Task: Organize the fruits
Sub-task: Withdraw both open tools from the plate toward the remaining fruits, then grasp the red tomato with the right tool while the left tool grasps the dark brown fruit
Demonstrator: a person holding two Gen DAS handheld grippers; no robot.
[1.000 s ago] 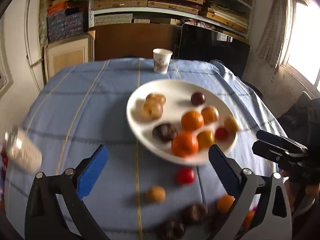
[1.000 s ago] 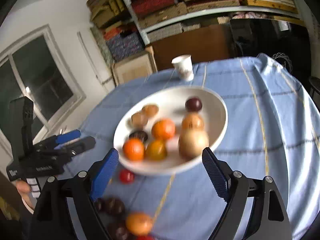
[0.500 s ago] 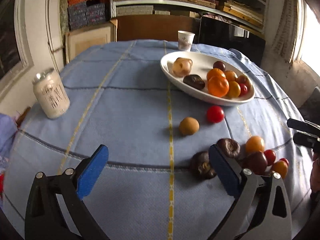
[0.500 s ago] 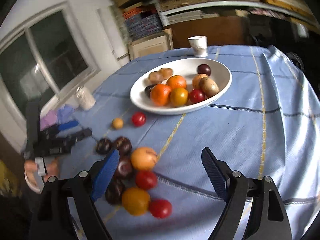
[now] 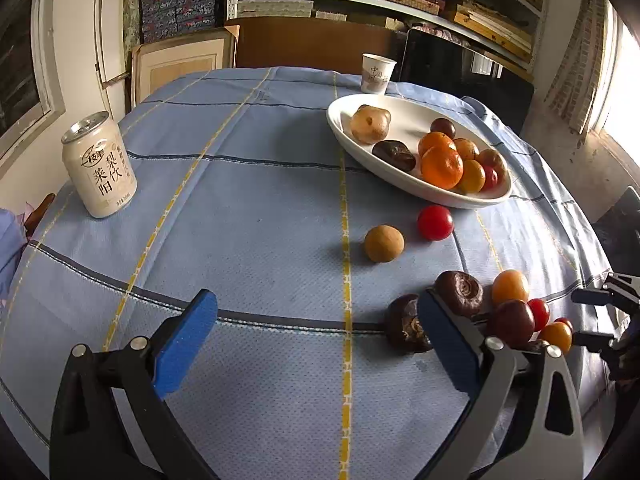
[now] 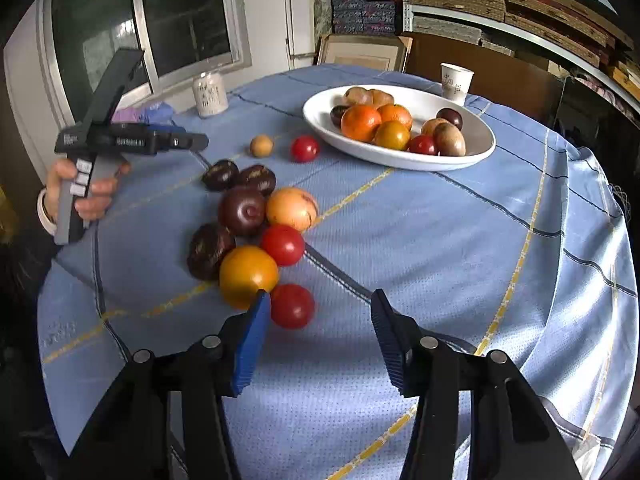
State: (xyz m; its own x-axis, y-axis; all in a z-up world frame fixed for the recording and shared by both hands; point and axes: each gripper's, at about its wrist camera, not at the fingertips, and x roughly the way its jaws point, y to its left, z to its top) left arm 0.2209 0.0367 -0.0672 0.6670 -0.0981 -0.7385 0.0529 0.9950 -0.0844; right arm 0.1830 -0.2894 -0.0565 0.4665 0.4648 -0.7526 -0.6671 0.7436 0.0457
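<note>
Across the blue-checked worktop I see a loose cluster of fruit still outside the white plate, which already carries oranges, plums and a few small tomatoes. My right tongs are spread wide and empty, low over the cloth, with a red tomato just beside the left pad and a yellow-orange fruit touching it from behind. My left tongs are also spread and empty; their right pad stands in front of a dark wrinkled fruit, with a tan round fruit and another red tomato lying apart, nearer the plate.

I judge the red tomato by my right tongs the likely pick. It looks smooth, glossy and light, so it could squirt out of a pinch or roll on the cloth, and the skin may bruise under hard pressure. I would close across its widest middle, pads level, gently. The neighbouring fruit sits so close that one pad may nudge it and scatter the pile. A drink can and a paper cup stand well clear.
</note>
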